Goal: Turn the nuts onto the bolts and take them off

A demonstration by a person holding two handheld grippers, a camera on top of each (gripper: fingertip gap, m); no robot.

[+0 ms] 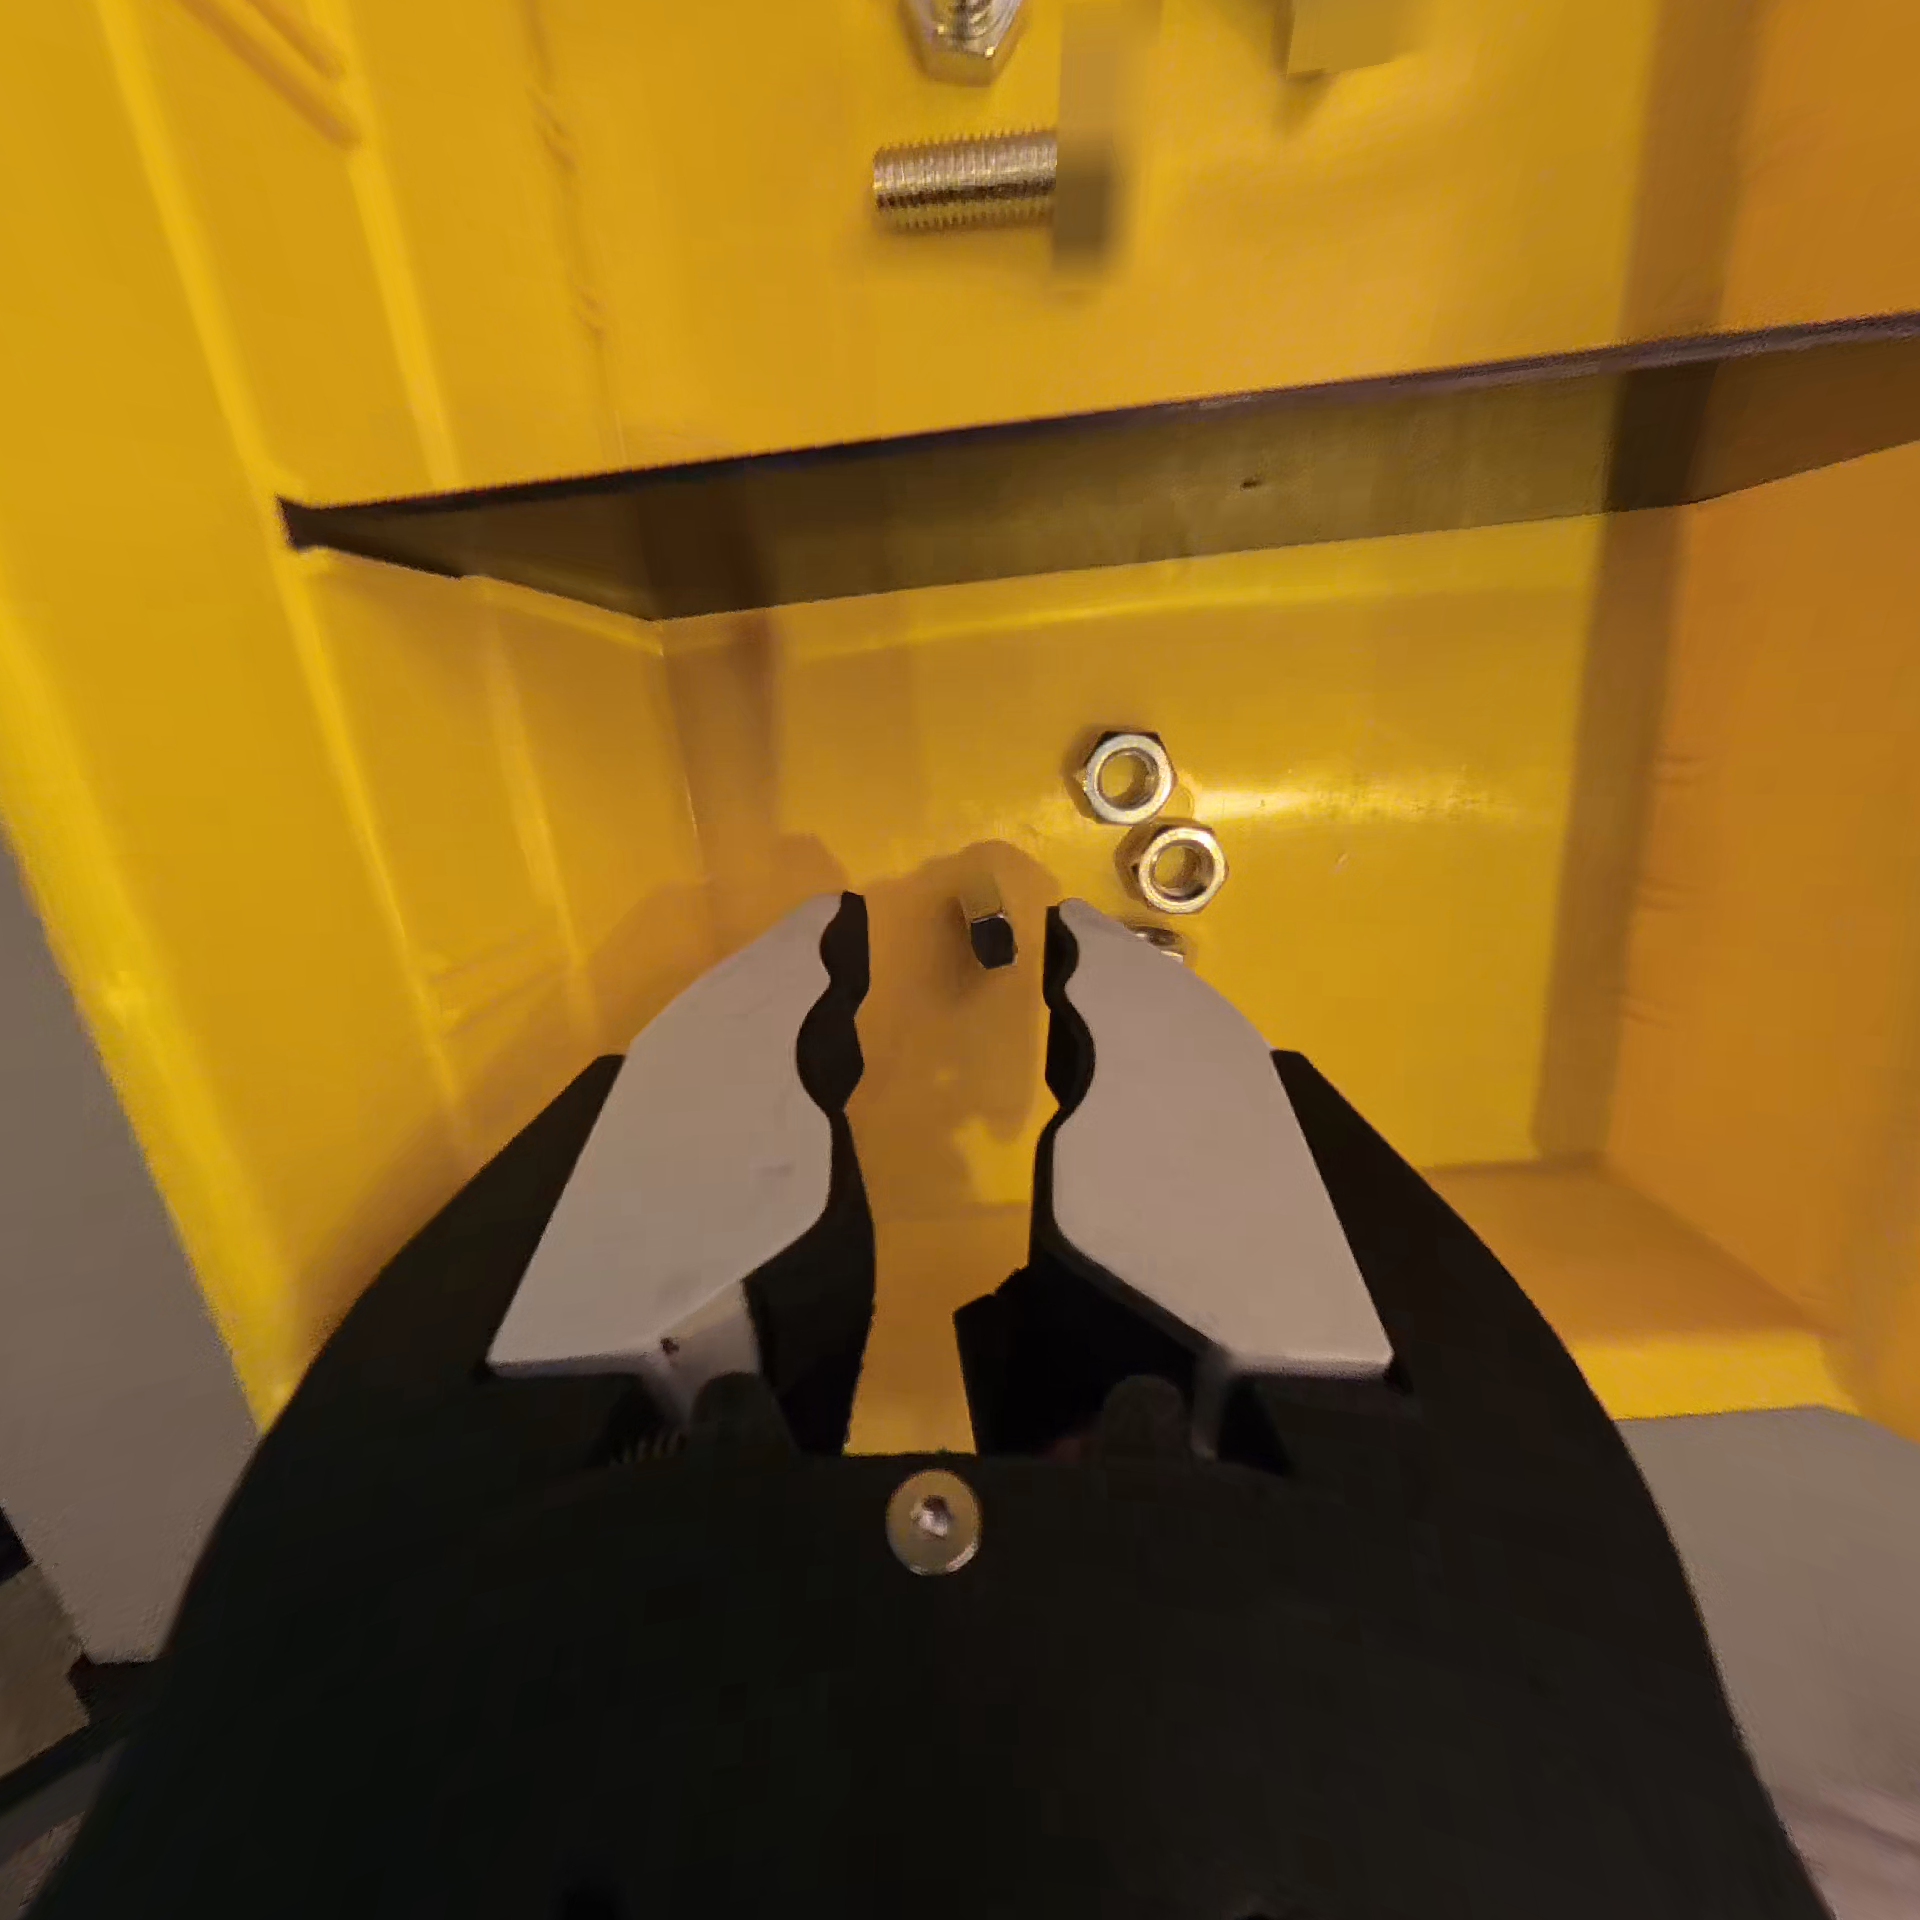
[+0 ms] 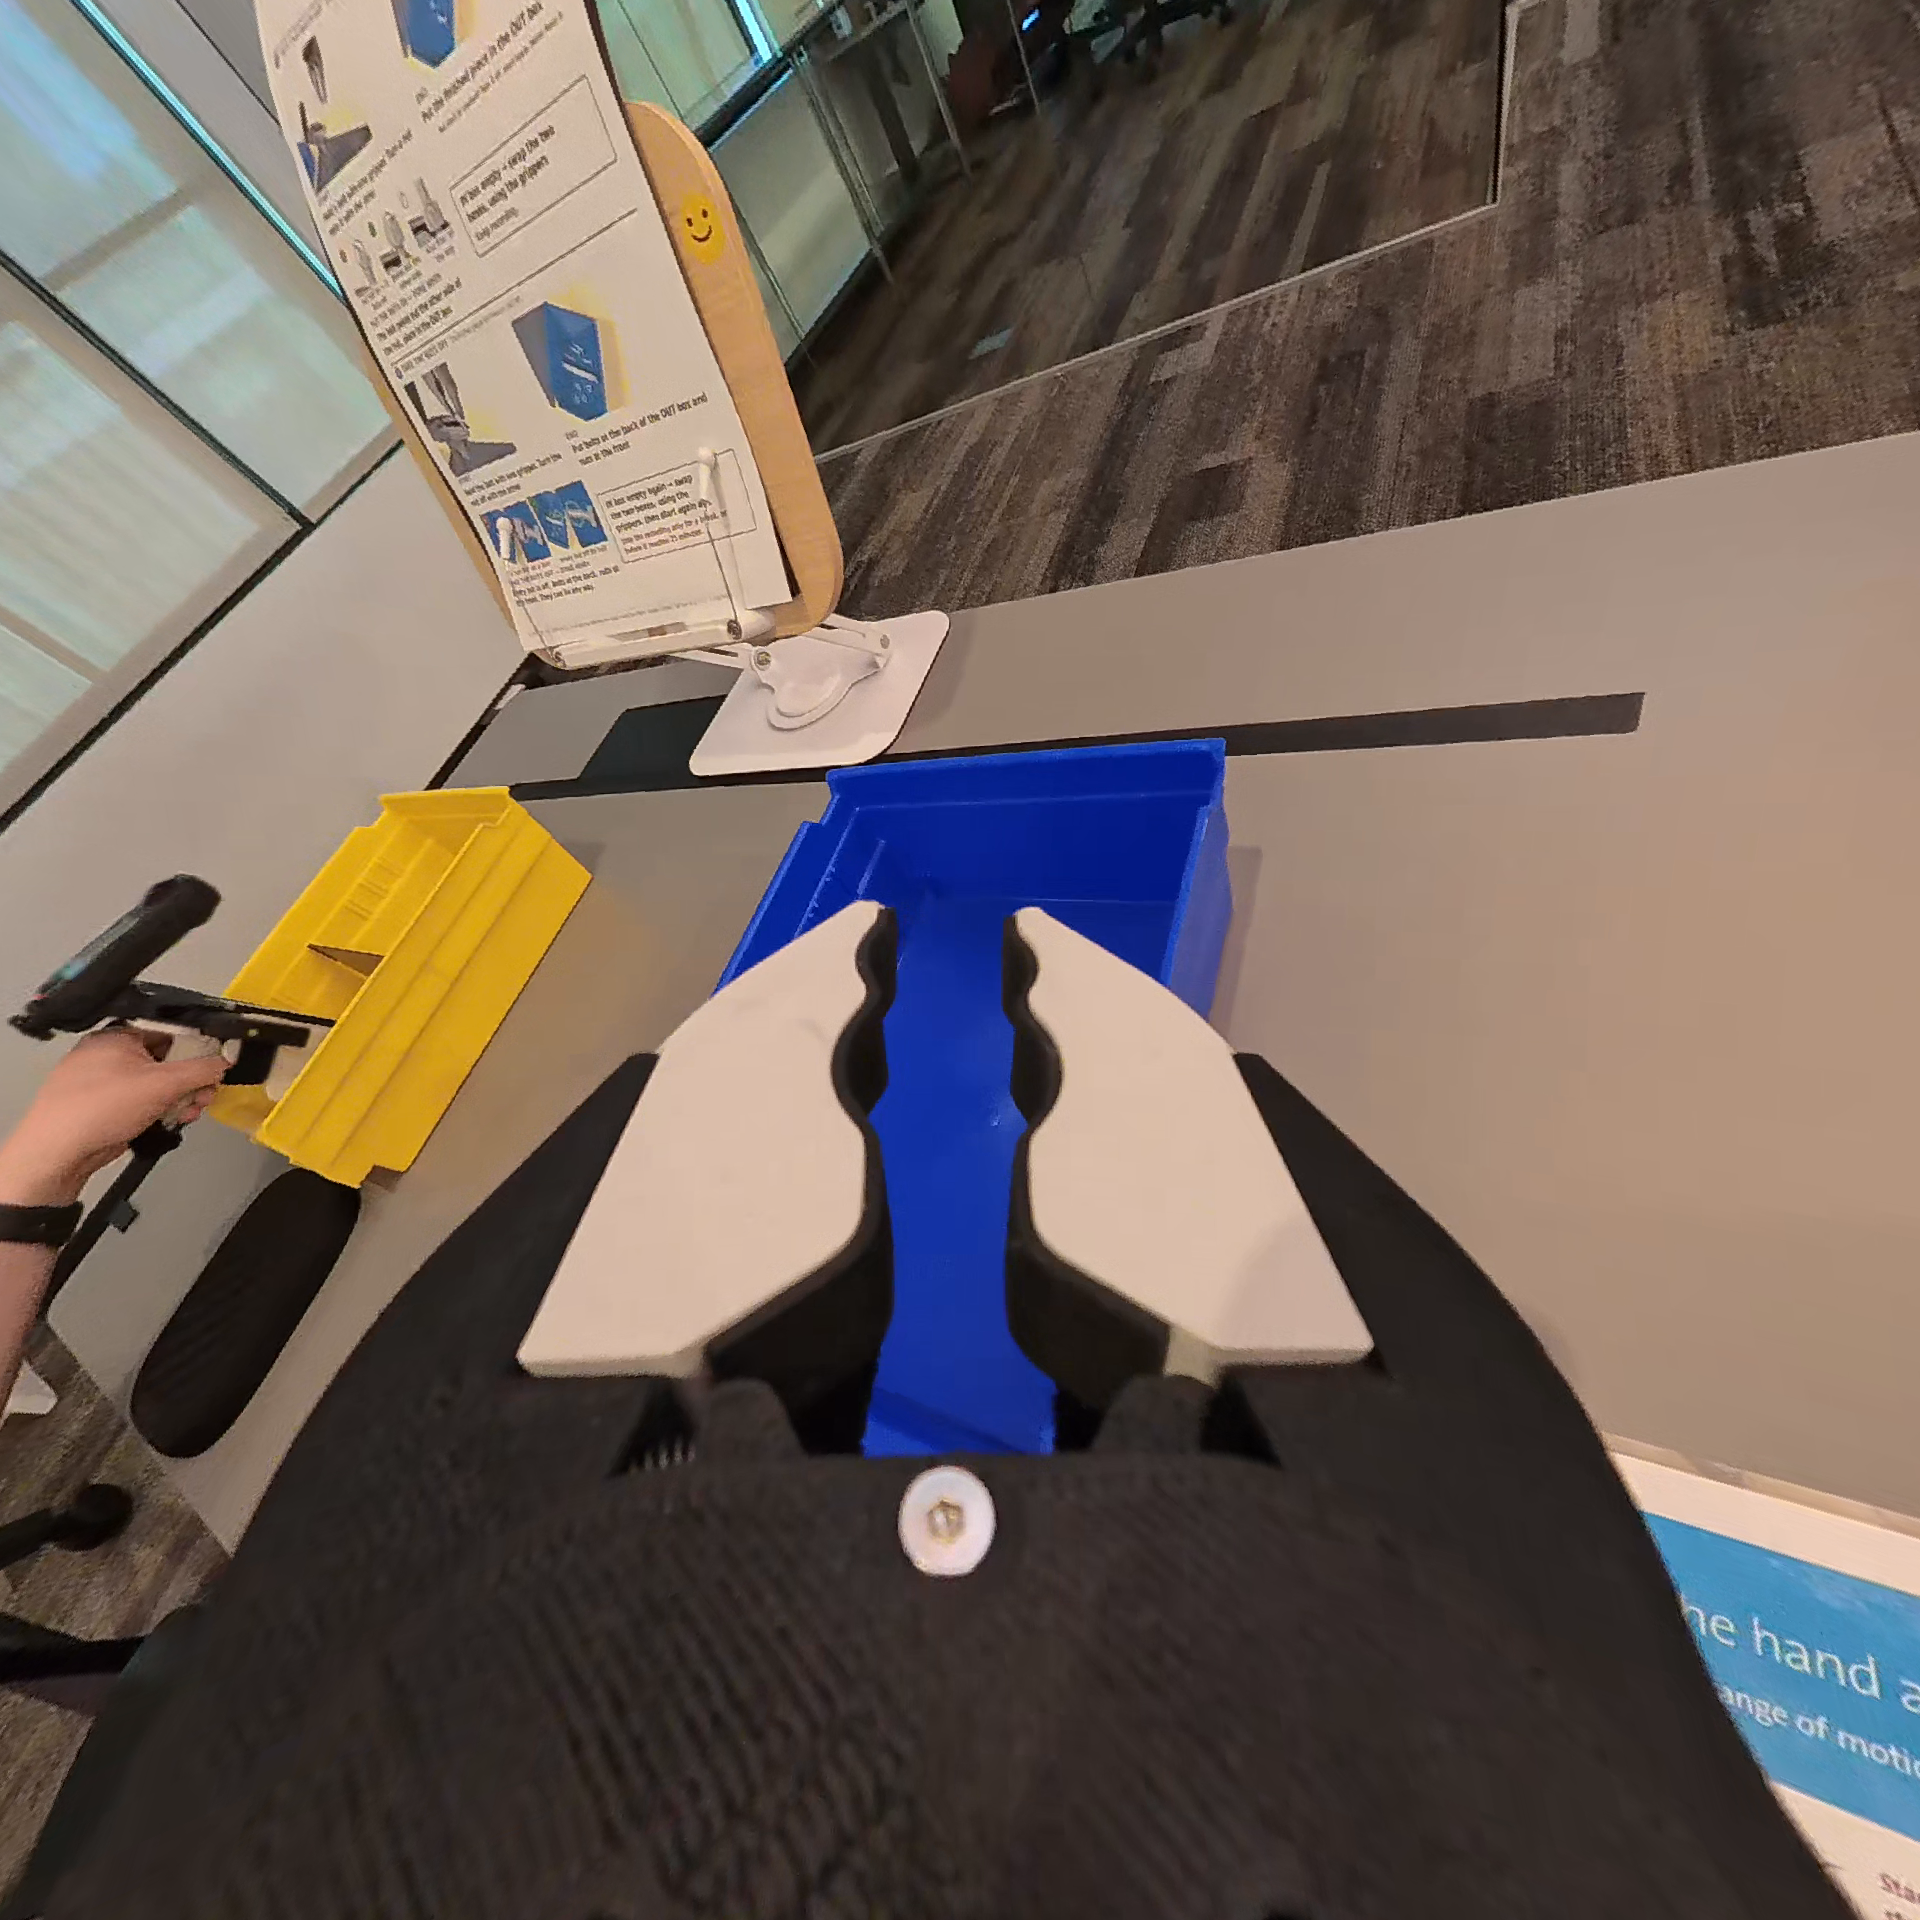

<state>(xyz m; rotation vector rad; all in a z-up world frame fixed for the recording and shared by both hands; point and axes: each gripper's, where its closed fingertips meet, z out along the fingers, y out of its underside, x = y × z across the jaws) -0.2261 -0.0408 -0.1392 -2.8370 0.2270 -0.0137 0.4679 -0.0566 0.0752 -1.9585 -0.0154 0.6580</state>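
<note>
Spread wide beneath everything: a grey laminate counter (image 2: 1507, 935), carrying two plastic bins set side by side. At twelve o'clock of the right tongs (image 2: 948, 920), an open blue plastic bin (image 2: 1039, 821), apparently bare inside, likely waiting for finished pieces. At nine o'clock, a yellow plastic bin (image 2: 416, 966) split by a dark divider panel (image 1: 1039, 499), probably to keep parts sorted. Beyond the divider, a threaded brass-coloured bolt (image 1: 966, 187); before it, loose hexagonal brass-coloured nuts (image 1: 1122, 774), two lying flat at one o'clock. Left tongs (image 1: 956, 914) dipped into that compartment, parted moderately, straddling one small nut standing on edge (image 1: 987, 935), not yet gripped. Right tongs likewise parted, holding nothing.
</note>
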